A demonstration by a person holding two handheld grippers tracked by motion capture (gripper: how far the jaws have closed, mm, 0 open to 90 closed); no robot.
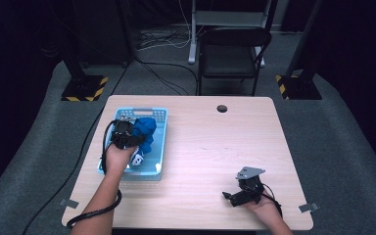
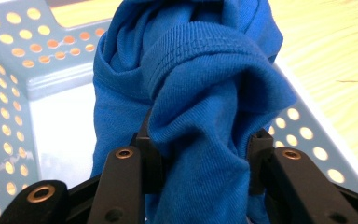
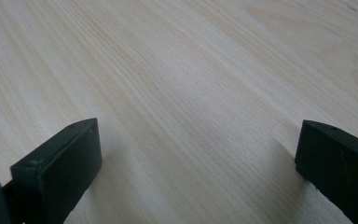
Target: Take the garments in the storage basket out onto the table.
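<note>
While my left claw point(image 2: 200, 161) is clenched on a bunched fold of the blue shirt point(image 2: 191, 93), the garment hangs over the pale blue perforated basket point(image 1: 157, 142) at about nine o'clock on the table point(image 1: 210, 161). I judge this to be the lift-out step: the shirt is gripped, but part of it looks to trail inside the basket. Next I need to raise it clear of the rim and carry it toward the bare wood at three o'clock. A white item point(image 1: 137, 157) lies in the basket under the cloth and could snag or ride up. My right claw point(image 1: 235, 195) rests at five o'clock, jaws spread wide over bare tabletop, holding nothing.
</note>
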